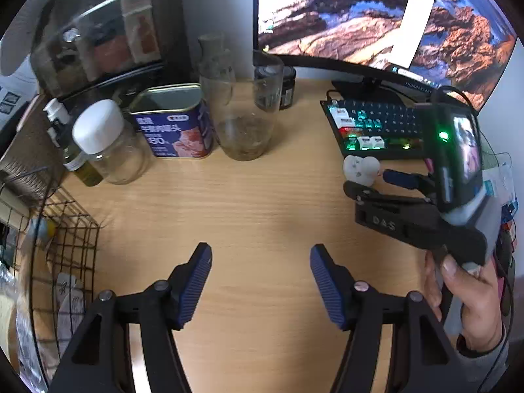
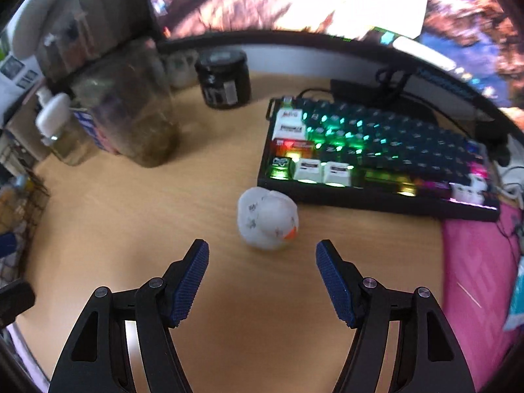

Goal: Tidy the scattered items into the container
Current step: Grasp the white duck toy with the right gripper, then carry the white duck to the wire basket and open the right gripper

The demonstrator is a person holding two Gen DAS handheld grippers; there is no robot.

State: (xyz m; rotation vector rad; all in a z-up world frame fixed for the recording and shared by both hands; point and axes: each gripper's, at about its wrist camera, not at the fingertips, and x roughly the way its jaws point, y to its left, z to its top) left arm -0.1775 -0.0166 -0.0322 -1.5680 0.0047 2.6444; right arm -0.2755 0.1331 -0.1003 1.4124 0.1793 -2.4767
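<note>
A small white toy duck (image 2: 268,222) with an orange beak lies on the wooden desk just in front of the keyboard. My right gripper (image 2: 262,252) is open, tilted down, its blue pads (image 2: 193,281) short of the duck on either side, not touching it. The left wrist view shows the same duck (image 1: 360,168) and the right gripper (image 1: 370,183) beside it, held by a hand (image 1: 468,294). My left gripper (image 1: 260,262) is open over bare desk with nothing between its fingers. A black wire basket (image 1: 72,245) with several items in it stands at the left edge.
A lit keyboard (image 2: 376,160) and monitor (image 1: 376,16) fill the back right. Glass jars (image 1: 242,121), a blue tin can (image 1: 173,124), a white-capped jar (image 1: 108,144) and a black jar (image 2: 226,78) stand at the back left. A pink cloth (image 2: 475,268) lies at the right.
</note>
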